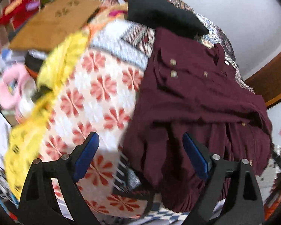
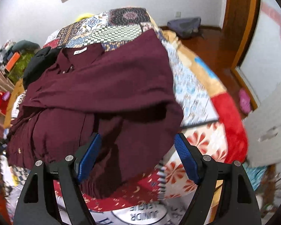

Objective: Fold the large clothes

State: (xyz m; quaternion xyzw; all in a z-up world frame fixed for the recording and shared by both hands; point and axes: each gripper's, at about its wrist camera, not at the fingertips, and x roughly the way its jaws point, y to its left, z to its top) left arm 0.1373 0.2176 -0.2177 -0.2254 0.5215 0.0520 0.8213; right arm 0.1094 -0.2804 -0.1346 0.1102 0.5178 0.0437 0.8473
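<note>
Presently both tongs stand spread and pinch nothing: left gripper (image 1: 140, 155) over the near hem of the maroon shirt (image 1: 196, 97), right gripper (image 2: 136, 155) likewise. Beyond them the shirt lies part-folded, seemingly, on the patchwork quilt (image 2: 110, 28). Next: re-pinch an edge and fold over.

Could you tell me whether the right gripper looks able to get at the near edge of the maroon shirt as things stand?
Probably yes. The right gripper is open and empty, and the maroon shirt lies uppermost on the bed, its near edge right between and ahead of the fingers, with nothing over it.
</note>
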